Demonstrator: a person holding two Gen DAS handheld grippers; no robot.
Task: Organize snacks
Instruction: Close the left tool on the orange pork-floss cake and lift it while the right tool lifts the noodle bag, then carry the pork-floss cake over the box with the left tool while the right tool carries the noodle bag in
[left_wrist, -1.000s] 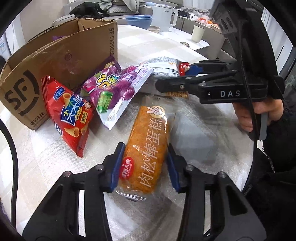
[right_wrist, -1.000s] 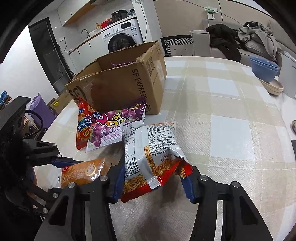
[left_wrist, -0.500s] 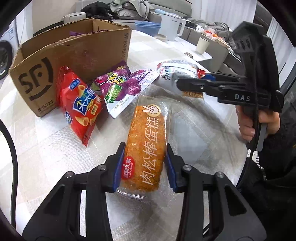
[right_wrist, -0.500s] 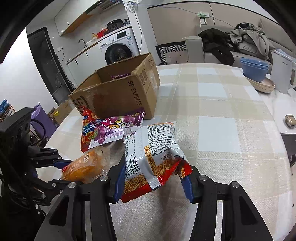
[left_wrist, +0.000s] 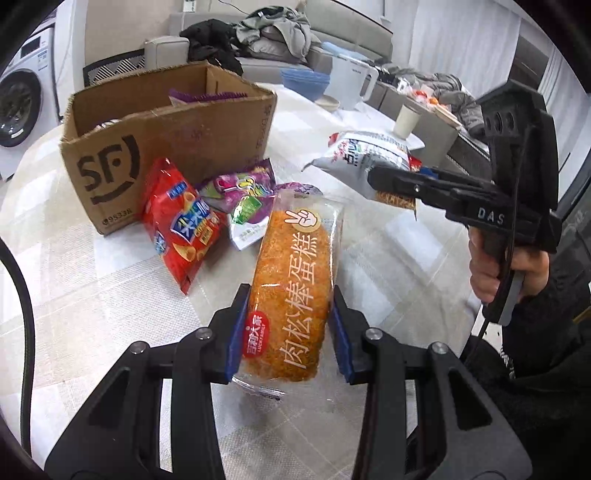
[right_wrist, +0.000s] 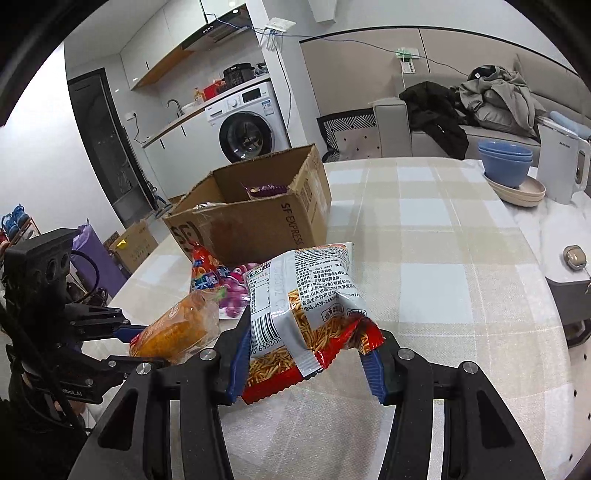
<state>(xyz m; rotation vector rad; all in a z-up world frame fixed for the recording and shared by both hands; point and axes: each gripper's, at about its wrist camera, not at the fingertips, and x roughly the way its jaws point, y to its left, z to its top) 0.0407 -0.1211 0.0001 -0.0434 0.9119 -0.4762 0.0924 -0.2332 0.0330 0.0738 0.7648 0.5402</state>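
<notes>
My left gripper is shut on an orange cake bar in clear wrap, lifted off the checked table. My right gripper is shut on a silver and red bag of stick snacks, also raised; that bag and the right gripper appear at right in the left wrist view. The cake bar and left gripper show at lower left in the right wrist view. An open cardboard box stands behind, with a purple pack inside. A red snack bag and a purple bag lie against its front.
Stacked blue bowls on a beige plate and a white kettle stand at the table's far right. A white cup sits on a side surface. A sofa with heaped clothes and a washing machine are beyond the table.
Both grippers have risen with their packs: the cake bar and the stick snack bag came up off the table. The left gripper's jaws closed onto the cake bar. The box now appears farther below.
</notes>
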